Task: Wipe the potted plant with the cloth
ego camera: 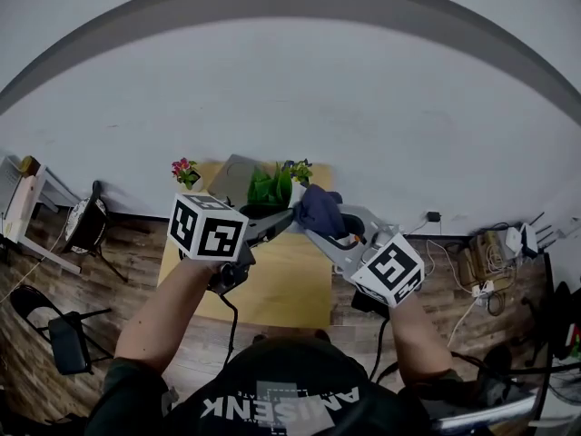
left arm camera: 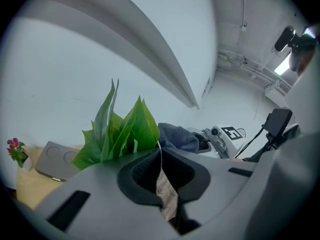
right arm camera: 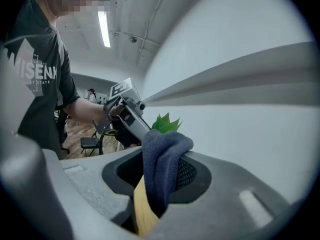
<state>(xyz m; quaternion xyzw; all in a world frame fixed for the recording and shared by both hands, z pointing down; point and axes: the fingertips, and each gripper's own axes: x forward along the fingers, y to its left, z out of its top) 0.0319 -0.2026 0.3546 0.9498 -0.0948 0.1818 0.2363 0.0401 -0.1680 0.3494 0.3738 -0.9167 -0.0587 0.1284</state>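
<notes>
L gripper (left arm camera: 161, 158) fingers pinched shut on a leaf (left arm camera: 164, 193) of potted plant (ego camera: 270, 189) at far edge of surface (ego camera: 272, 284); R gripper (right arm camera: 165, 151) clamps cloth (right arm camera: 163, 163); best to keep leaf taut, stroke cloth gently base-to-tip w/o tearing.

Bright, even indoor light in all three views, no hard shadows. In the right gripper view a ceiling tube light (right arm camera: 104, 29) up and left of the fingers is slightly blown out. In the left gripper view a glaring lamp (left arm camera: 286, 64) sits far up and right of the fingers.

Strong fisheye: the wall stripe (ego camera: 272, 0) bows into an arc, and every corner has black vignette.

The left gripper (left arm camera: 161, 164) body is soft close to the lens. The pale leaf (left arm camera: 165, 196) pinched in its fingers is blurred, while the plant (left arm camera: 122, 131) just beyond is sharp.

The right gripper (right arm camera: 160, 176) is also soft near the lens. The cloth (right arm camera: 167, 144) clamped in its fingers is fairly crisp, weave visible.

In the head view the desk (ego camera: 272, 280) is evenly lit and the frame edges are darker.
</notes>
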